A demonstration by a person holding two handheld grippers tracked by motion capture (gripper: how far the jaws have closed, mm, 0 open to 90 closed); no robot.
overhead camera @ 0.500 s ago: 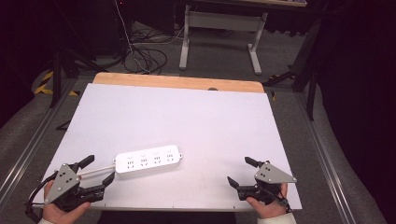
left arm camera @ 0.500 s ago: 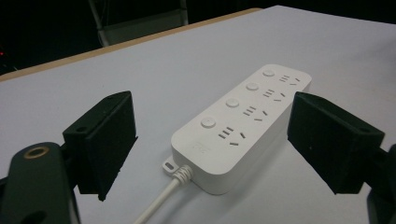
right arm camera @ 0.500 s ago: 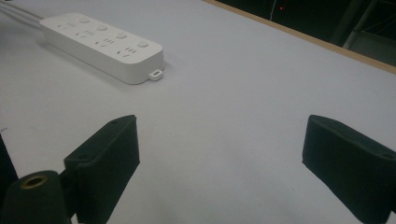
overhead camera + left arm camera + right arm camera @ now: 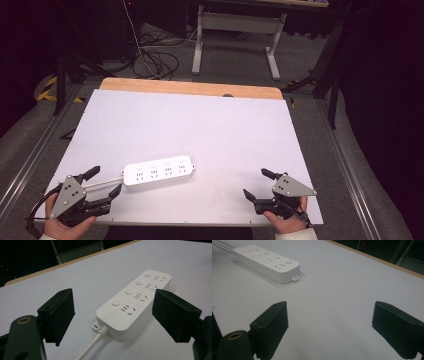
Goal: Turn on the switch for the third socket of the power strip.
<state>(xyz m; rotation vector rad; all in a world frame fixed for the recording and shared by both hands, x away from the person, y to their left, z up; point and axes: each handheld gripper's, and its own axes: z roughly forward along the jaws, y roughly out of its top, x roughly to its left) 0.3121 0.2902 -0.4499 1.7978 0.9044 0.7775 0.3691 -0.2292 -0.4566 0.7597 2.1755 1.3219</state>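
Black foam-faced jaws stand wide apart on our left gripper [image 4: 103, 182], holding nothing, and they point straight at the cord end of the white power strip [image 4: 159, 172], which lies flat on the white tabletop [image 4: 200, 125] just beyond them, toward the near left part of the table. In the left gripper view the strip [image 4: 135, 301] sits between the two jaws but ahead of them, untouched, with its white cord [image 4: 91, 347] running back under the gripper. Our right gripper [image 4: 256, 186] hangs equally open and empty near the table's front right edge, well apart from the strip. We judge the step in hand to be the approach for a grasp. To do it well we should slide the left gripper forward and low, keep the jaws square to the strip's long sides, clear the cord, and close only once the pads flank the body evenly.
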